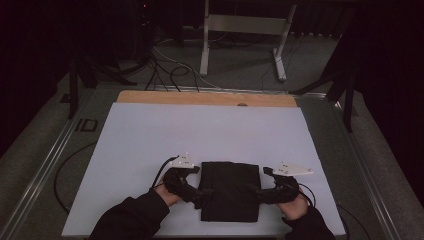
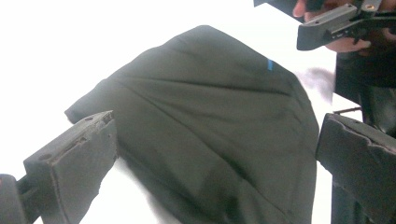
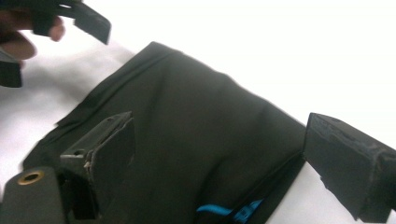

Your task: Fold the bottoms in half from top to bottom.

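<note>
Now folded cloth (image 1: 230, 190) btwn both open fingers

Matt black cloth garment (image 1: 230, 190), smooth white tabletop (image 1: 150, 135), wooden edge strip (image 1: 200, 98)

left gripper (image 1: 204, 192): jaws wide apart | right gripper (image 1: 256, 192): jaws wide apart

Dark room, dim light, far walls lost in black. Pale white rectangular table cover (image 1: 200, 130), a light wooden board edge (image 1: 205, 98) showing beyond it. Grey carpeted floor (image 1: 245, 65) behind, with loose black cables (image 1: 165, 70). White metal frame stand (image 1: 245, 30) on 2 legs. Dark tripod legs (image 1: 345, 85) at right.
</note>
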`<control>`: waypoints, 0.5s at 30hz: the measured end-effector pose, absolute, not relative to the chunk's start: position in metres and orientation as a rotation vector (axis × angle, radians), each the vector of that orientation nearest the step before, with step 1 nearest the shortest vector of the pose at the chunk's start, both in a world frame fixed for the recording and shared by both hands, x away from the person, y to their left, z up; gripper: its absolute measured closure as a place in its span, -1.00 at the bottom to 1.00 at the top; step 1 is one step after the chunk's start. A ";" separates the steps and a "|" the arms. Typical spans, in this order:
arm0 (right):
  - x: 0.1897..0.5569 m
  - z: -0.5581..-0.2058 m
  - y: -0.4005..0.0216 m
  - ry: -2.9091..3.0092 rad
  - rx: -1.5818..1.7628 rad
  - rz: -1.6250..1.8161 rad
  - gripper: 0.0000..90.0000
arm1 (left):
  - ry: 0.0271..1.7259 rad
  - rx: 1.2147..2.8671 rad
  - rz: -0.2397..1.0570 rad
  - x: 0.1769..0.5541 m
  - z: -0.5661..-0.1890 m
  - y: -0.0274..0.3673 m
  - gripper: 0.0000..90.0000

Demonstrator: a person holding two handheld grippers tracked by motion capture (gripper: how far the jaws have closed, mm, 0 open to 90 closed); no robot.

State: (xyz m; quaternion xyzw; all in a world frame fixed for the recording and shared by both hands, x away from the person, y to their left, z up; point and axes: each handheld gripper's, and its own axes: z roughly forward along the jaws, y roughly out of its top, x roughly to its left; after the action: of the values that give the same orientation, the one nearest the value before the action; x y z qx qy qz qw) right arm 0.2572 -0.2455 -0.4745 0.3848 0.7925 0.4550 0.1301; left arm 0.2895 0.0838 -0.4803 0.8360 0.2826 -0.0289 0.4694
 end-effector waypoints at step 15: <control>0.279 -0.483 -0.241 2.239 1.156 1.227 -0.79 | 0.841 2.023 0.001 0.309 -0.490 0.087 -1.00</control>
State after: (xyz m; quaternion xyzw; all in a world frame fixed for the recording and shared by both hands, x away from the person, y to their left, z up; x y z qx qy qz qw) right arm 0.2789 -0.2413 -0.4831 0.4065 0.7875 0.4315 0.1685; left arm 0.3089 0.0866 -0.4897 0.8209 0.3415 0.0006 0.4577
